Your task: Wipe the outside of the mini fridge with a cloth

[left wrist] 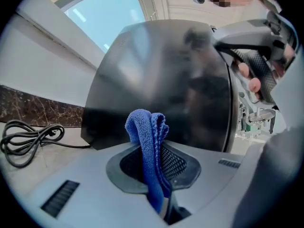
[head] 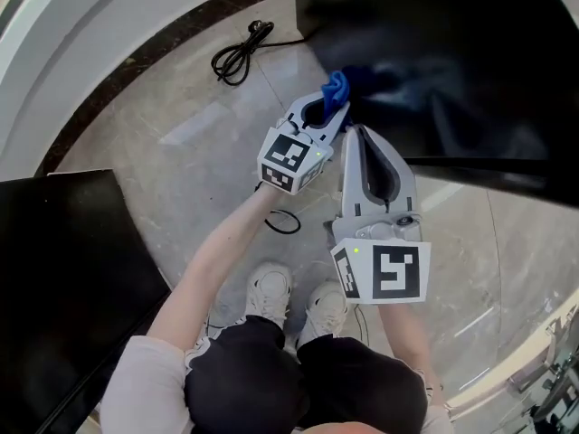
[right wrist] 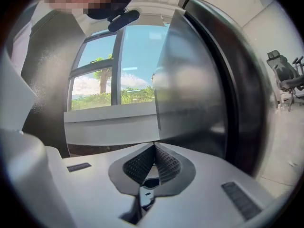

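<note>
Cloth [left wrist: 146, 141] is the working end here: a blue fold of it stands up between the pads of the left tongs [head: 324, 114], which are clamped tight on it with the bunched end poking forward, so soft fabric rather than hard plastic meets the surface. That end sits right at the near side of the black fridge [head: 452, 61], which stands on the floor [head: 199, 152]; a blue smear mirrored in the glossy panel suggests contact or something very close to it, though I cannot tell which. The right tongs [right wrist: 154, 151] are fully closed with nothing between them, pointed at the fridge's upright corner edge just beside the left pair, probably parked out of the wiping path or ready to steady the cabinet. A coiled black cable [head: 237, 54] lies on the floor near the fridge's left side, clear of both tools.
</note>
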Demonstrator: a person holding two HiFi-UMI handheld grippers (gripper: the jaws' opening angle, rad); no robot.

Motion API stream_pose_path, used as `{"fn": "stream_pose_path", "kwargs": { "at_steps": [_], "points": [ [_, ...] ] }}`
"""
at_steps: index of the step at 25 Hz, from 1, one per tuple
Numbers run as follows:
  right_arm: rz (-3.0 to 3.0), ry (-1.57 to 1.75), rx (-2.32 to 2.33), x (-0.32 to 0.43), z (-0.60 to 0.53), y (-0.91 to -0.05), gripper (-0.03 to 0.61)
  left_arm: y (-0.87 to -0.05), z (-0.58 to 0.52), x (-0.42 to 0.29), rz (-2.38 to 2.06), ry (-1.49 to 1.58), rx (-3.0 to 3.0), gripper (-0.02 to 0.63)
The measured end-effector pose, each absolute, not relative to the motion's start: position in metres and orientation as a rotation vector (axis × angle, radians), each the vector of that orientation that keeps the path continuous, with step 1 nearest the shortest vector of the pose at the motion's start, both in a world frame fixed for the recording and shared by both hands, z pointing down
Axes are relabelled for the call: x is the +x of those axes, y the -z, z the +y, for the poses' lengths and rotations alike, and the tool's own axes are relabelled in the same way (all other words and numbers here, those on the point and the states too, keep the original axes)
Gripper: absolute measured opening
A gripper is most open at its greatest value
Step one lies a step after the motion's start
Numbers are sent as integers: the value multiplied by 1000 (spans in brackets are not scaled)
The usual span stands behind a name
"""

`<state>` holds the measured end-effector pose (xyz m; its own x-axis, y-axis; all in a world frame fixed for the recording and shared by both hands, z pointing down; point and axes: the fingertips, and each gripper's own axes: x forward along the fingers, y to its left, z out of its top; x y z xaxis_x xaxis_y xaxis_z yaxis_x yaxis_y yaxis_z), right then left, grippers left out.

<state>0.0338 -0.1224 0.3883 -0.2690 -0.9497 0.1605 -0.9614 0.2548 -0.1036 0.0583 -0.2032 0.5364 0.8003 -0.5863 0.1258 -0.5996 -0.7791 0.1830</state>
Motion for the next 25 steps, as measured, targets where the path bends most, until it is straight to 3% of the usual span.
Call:
{"fn": "stream_pose_path", "kwargs": {
  "at_steps": [10, 25],
  "points": [
    [-2285, -282, 2077, 94, -72, -376, 11, -518, -93, 104, -671, -163, 2946, 57],
    [-2214, -233, 2192, 136, -41, -353, 11, -520, -41, 134, -567, -165, 2964, 57]
  ]
}}
